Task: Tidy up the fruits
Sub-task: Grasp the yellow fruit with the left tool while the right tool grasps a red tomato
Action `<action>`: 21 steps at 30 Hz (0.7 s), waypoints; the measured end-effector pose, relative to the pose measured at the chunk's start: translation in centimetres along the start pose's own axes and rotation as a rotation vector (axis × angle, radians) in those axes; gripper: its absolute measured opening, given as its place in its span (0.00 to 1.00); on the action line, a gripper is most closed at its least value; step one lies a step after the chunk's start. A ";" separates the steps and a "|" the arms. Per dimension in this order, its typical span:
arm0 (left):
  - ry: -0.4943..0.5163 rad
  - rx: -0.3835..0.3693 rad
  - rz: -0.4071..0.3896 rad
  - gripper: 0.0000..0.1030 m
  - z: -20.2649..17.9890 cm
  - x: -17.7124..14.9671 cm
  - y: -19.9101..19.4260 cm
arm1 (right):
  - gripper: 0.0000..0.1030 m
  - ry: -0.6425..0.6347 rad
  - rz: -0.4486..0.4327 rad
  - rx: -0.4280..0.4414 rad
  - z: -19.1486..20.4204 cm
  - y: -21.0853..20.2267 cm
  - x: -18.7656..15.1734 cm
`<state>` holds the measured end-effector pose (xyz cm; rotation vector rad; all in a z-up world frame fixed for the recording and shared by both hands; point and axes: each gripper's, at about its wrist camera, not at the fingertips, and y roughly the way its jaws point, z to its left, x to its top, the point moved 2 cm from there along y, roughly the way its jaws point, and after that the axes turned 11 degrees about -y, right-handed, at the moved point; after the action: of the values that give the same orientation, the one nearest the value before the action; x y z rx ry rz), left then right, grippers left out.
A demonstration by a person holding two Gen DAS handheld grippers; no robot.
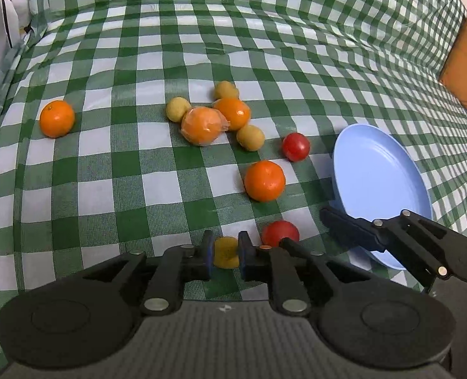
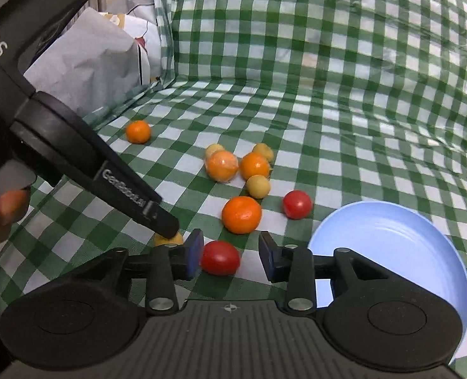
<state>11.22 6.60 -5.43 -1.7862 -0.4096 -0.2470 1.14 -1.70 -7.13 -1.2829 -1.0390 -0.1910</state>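
My left gripper is shut on a small yellow fruit low over the checked cloth; the same fruit shows under its tip in the right wrist view. My right gripper is open with a red tomato between its fingers, nearer the left pad. That tomato also shows in the left wrist view. A light blue plate lies to the right, empty. Oranges, a second tomato and more yellow fruits lie scattered behind.
A plastic-wrapped orange sits in the cluster with another orange. A lone orange lies far left. A grey-white pillow is at the back left, an orange cushion at the right edge.
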 end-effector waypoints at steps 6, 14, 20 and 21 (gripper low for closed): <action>0.003 0.015 0.020 0.27 -0.4 -0.3 0.5 | 0.41 -0.037 0.055 -0.005 0.8 2.1 0.0; 0.029 0.013 0.034 0.25 -1.0 -0.5 0.7 | 0.33 -0.062 0.093 0.003 1.2 2.9 -0.5; 0.044 0.063 -0.060 0.25 -0.9 0.2 -0.3 | 0.33 -0.046 0.063 -0.004 0.9 1.5 -0.4; 0.043 0.069 -0.057 0.25 -0.9 0.2 -0.3 | 0.33 -0.042 0.070 0.000 0.9 1.5 -0.5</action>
<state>11.36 5.86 -4.89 -1.7002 -0.4334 -0.3071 1.39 -0.65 -8.62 -1.3259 -1.0286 -0.1113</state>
